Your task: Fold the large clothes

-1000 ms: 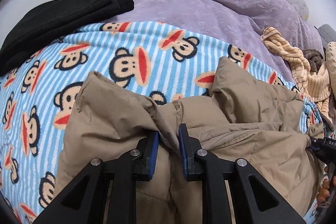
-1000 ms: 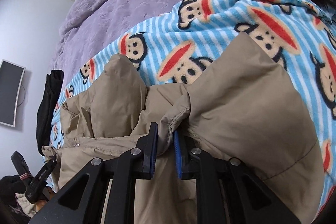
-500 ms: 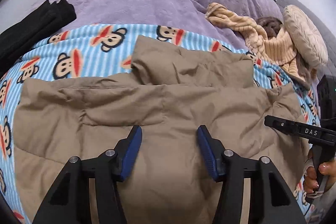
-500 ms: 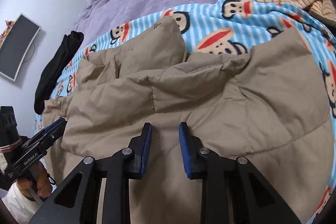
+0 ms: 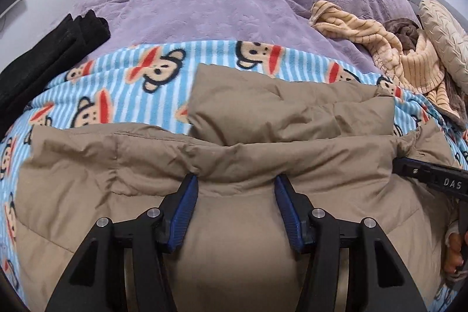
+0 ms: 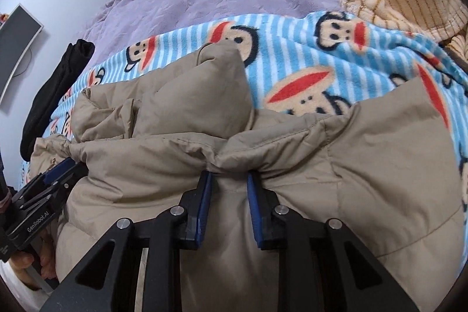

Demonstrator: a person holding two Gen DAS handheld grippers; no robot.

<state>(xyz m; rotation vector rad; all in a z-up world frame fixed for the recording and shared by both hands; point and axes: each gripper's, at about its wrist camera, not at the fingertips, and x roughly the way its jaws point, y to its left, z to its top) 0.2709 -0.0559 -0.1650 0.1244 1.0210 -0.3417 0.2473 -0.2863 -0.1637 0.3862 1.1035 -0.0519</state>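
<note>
Half a second back both grippers hung clear above the coat with their fingers over flat fabric; since then they have dropped forward, so that their blue pads now meet the raised ridge of the fold, and a second ago each was pinched tight on a bunch of cloth that has since been let go. Widest of all is the purple bedspread (image 5: 222, 5), rumpled and filling the far half of the bed. Across its near part lies the blue striped monkey blanket (image 5: 122, 84), and on that blanket rests the tan padded jacket (image 5: 263, 113), folded over itself so a thick ridge runs side to side and a puffy flap sticks up beyond it toward the blanket. Off to the right sits a heap of cream striped fleece clothes (image 5: 380, 46) with a brown piece tucked in, beside a pale knitted cushion (image 5: 444, 37). At the left edge a folded black garment (image 5: 49, 54) lies on the bedspread, apart from the jacket. The left gripper (image 5: 236, 182) has its fingers spread wide, tips pushed against the ridge with a bulge of jacket between them, gripping nothing. The right gripper (image 6: 228, 177) stands narrower but still parted, a small pucker of the fold sitting loosely between the pads; whether the pads pinch it I cannot tell for sure, though a gap shows on both sides. A hand (image 5: 454, 250) holds the right tool at the jacket's right end.
</note>
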